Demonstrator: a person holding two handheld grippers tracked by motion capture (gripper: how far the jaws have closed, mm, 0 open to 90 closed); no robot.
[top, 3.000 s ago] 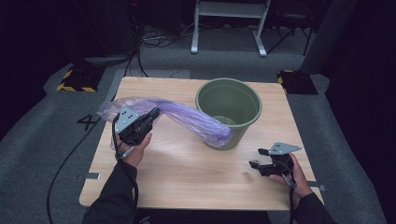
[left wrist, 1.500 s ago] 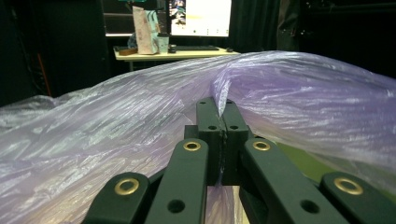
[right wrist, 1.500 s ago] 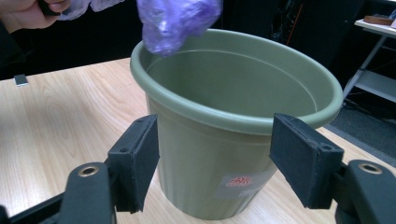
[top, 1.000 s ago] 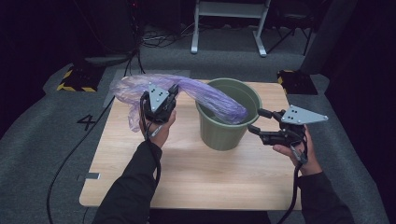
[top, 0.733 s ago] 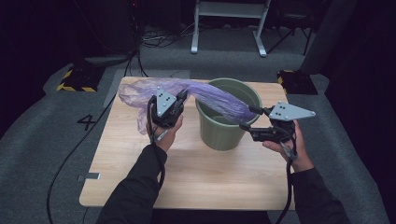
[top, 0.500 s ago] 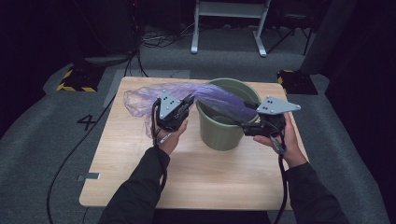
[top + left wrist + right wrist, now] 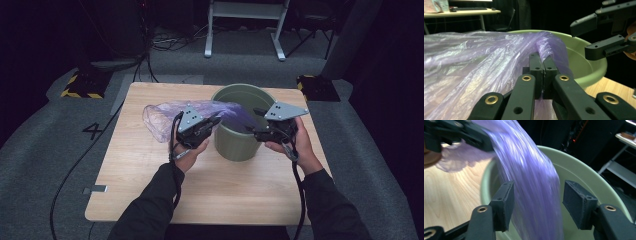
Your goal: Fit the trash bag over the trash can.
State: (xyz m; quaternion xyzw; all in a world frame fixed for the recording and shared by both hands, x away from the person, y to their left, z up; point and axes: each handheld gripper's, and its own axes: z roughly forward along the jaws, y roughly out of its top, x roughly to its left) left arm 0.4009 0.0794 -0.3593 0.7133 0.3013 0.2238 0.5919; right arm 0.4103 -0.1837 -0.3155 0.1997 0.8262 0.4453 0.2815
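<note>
Over the wooden surface [image 7: 150, 190], the left tongs [image 7: 216, 121] pinch a purple plastic bag [image 7: 165, 117] that drapes across the rim into the green bucket [image 7: 235, 145]. Across the bucket, the right tongs [image 7: 256, 131] have been closing, jaws apart around the bag's strip, not pressing it.

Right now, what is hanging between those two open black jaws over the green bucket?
In the right gripper view, a twisted stretch of the purple plastic bag hangs between the right gripper's jaws, running down into the green bucket. The pads are not yet pressing it.
</note>
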